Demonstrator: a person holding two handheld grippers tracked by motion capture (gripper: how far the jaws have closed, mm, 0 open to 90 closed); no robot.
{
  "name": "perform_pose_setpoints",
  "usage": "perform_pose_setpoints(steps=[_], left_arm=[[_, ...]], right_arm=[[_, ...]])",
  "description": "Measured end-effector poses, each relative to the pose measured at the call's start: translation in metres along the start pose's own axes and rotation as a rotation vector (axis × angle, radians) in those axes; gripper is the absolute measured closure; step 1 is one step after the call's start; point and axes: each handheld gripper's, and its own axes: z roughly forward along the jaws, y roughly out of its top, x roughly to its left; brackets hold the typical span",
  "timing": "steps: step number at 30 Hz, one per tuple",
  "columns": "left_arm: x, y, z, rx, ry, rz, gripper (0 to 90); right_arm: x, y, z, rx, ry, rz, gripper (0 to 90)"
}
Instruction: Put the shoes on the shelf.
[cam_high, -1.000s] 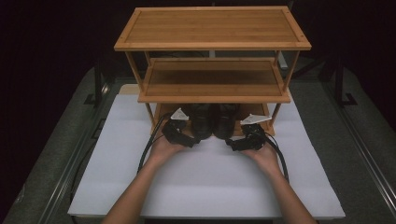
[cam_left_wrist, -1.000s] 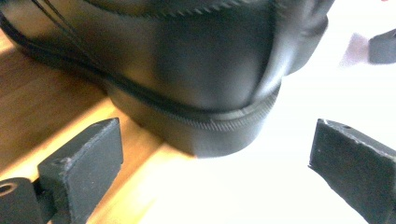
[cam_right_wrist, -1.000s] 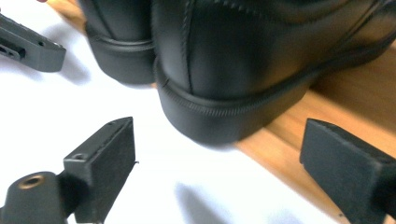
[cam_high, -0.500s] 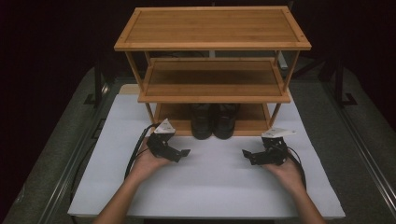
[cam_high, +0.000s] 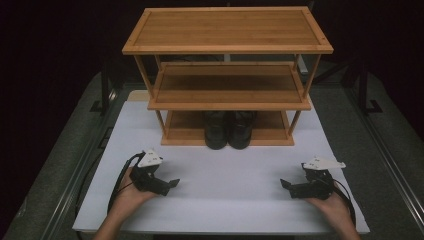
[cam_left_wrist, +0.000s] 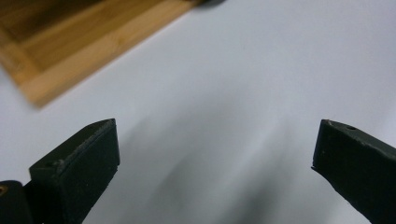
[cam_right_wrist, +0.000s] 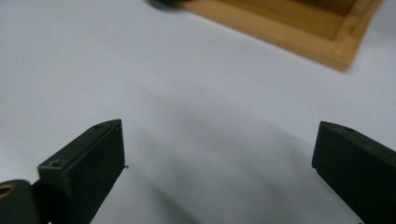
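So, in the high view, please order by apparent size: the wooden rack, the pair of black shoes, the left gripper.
1. wooden rack
2. pair of black shoes
3. left gripper, though it sits nearer the camera, so this is less sure.

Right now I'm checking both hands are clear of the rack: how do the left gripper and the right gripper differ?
The left gripper lies at the near-left of the white mat, the right gripper at its near-right. The left points rightward, the right leftward, toward each other. Both have open jaws holding nothing, away from the black shoes on the wooden rack.

A pair of black shoes (cam_high: 229, 130) sits in the honey-brown bamboo rack (cam_high: 227, 30) on a plain white mat (cam_high: 225, 200), near both black grippers.
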Motion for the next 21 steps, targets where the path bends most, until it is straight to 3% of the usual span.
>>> perform_pose_setpoints(steps=[10, 17, 21], left_arm=[[-0.003, -0.036, -0.026, 0.031, 0.039, -0.027, 0.1], [-0.005, -0.059, -0.037, 0.048, 0.054, -0.053, 0.1], [-0.004, -0.062, -0.035, 0.065, 0.053, -0.063, 0.0]], right_arm=[[0.0, -0.036, -0.03, 0.071, -0.077, -0.018, 2.4], [-0.003, -0.041, -0.03, 0.107, -0.065, 0.004, 2.4], [-0.003, -0.041, -0.03, 0.108, -0.059, 0.013, 2.4]])
